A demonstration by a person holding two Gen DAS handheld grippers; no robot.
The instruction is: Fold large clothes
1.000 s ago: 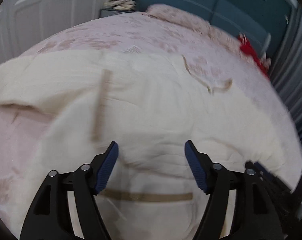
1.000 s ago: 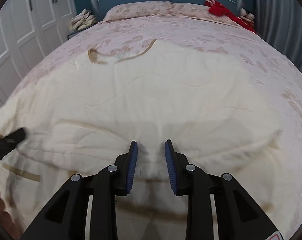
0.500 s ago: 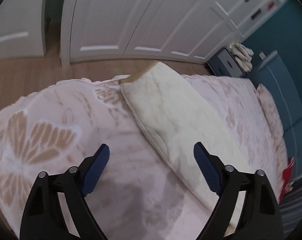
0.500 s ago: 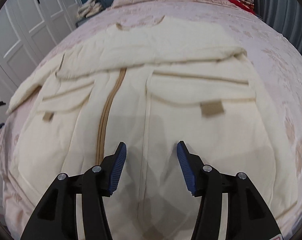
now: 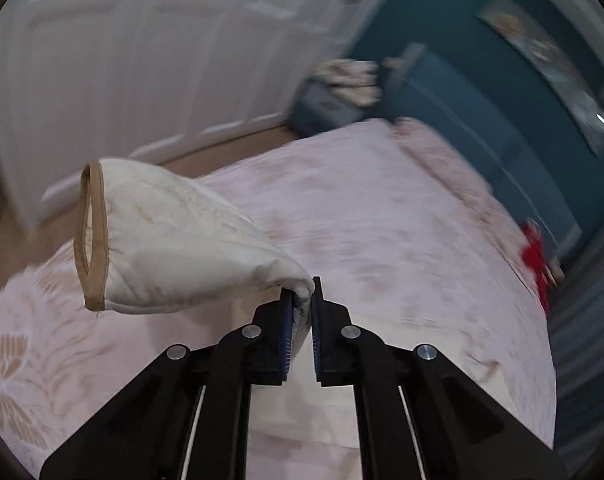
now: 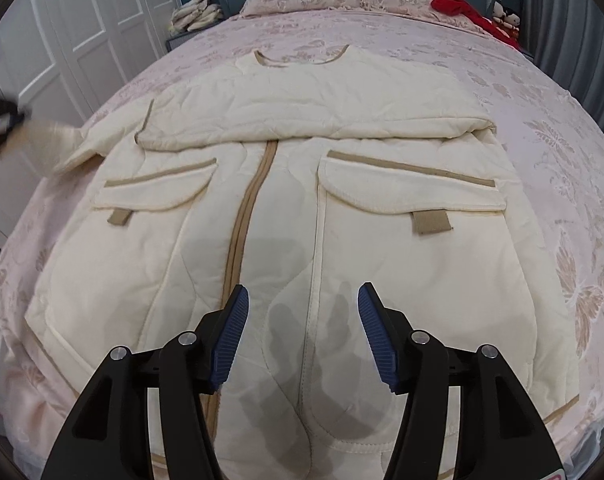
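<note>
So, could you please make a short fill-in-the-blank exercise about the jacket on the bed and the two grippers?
1. The left gripper is shut on the jacket's ____.
2. The right gripper hovers with its jaws ____.
3. The cream jacket lies on a ____ bedspread.
4. The trim on the pocket flaps is ____.

Missing words: sleeve; open; pink; tan

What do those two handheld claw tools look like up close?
Both look alike. The left gripper and the right gripper each have angular black plastic arms joined by round silver rivets, ending in two fingers faced with ribbed dark blue pads. A scrap of red-and-white label shows at the right one's lower corner. No cables are visible.
</note>
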